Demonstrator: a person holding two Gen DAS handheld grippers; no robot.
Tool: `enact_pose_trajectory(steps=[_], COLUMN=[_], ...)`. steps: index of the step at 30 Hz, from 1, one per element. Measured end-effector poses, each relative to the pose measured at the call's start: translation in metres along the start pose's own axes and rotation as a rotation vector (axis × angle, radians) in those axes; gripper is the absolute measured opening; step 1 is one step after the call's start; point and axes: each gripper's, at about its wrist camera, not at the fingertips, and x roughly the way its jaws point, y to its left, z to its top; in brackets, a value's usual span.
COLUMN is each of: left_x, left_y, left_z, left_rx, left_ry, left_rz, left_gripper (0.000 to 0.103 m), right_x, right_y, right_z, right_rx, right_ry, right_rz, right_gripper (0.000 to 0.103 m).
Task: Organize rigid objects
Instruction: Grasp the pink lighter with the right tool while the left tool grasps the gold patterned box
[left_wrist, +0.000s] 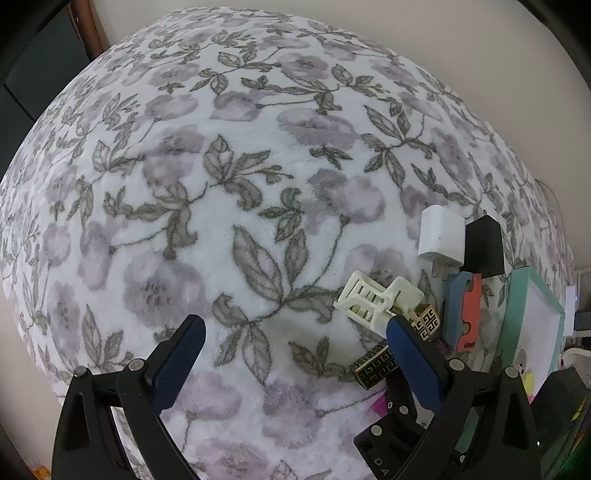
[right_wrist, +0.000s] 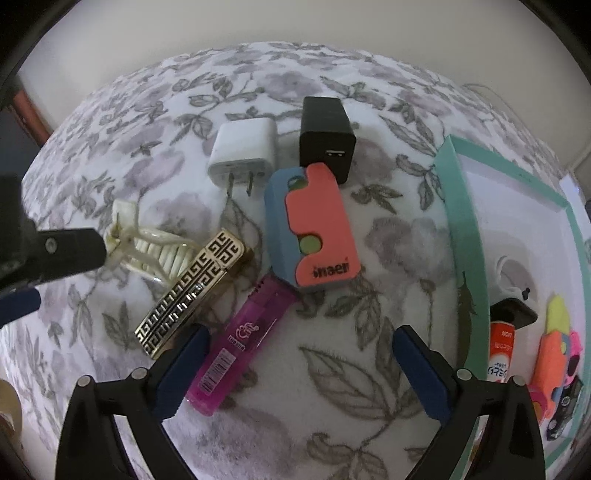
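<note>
1. The right gripper (right_wrist: 299, 350) hangs low over the floral blanket (right_wrist: 388, 258) with its jaws spread wide and nothing held; the purple lighter (right_wrist: 236, 347) lies just beside its left finger at lower centre
2. The left gripper (left_wrist: 295, 343) is likewise wide open and empty, over bare blanket at the bottom of its frame
3. Above the lighter: gold-patterned bar (right_wrist: 188, 291), cream hair clip (right_wrist: 147, 251), blue and coral eraser (right_wrist: 314, 225), white charger (right_wrist: 243, 151), black charger (right_wrist: 327, 133)
4. The teal-rimmed box (right_wrist: 461, 236) at the right edge holds small items
</note>
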Motion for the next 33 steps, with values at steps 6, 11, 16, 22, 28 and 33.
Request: enact_pose_trajectory(steps=[6,11,16,22,28,33], left_x=[0.001,0.007,0.016,0.032,0.042,0.048], left_y=[-0.011,-0.029,-0.054,-0.074,-0.088,-0.108], left_z=[-0.003,-0.006,-0.011,-0.012,-0.021,-0.028], left_rx=[0.032,0.087,0.165,0.201,0.229,0.292], left_ry=[0.019,0.038,0.029,0.04,0.029,0.027], left_rz=[-0.022,-0.032,-0.032,-0.03,-0.016,-0.021], left_gripper=[0.098,0.098,0.098,0.098,0.079,0.053], right_x=[-0.006,-0.011,-0.014,-0.02,-0.023,-0.018], right_y=[-0.011,-0.029,-0.045,-0.06,-0.071,-0.067], right_z=[-0.007,-0.012,-0.013,-0.014,-0.016,-0.013], right_rx=[-0.011,-0.008,-0.001,0.018,0.041,0.05], right_ry=[-0.002,-0.002,-0.006,-0.004,0.014,0.018], right_rz=[0.011,0.022,0.025,0.036,0.041,0.05], right_gripper=[0.083,0.069,0.049,0.031,0.025,0.025])
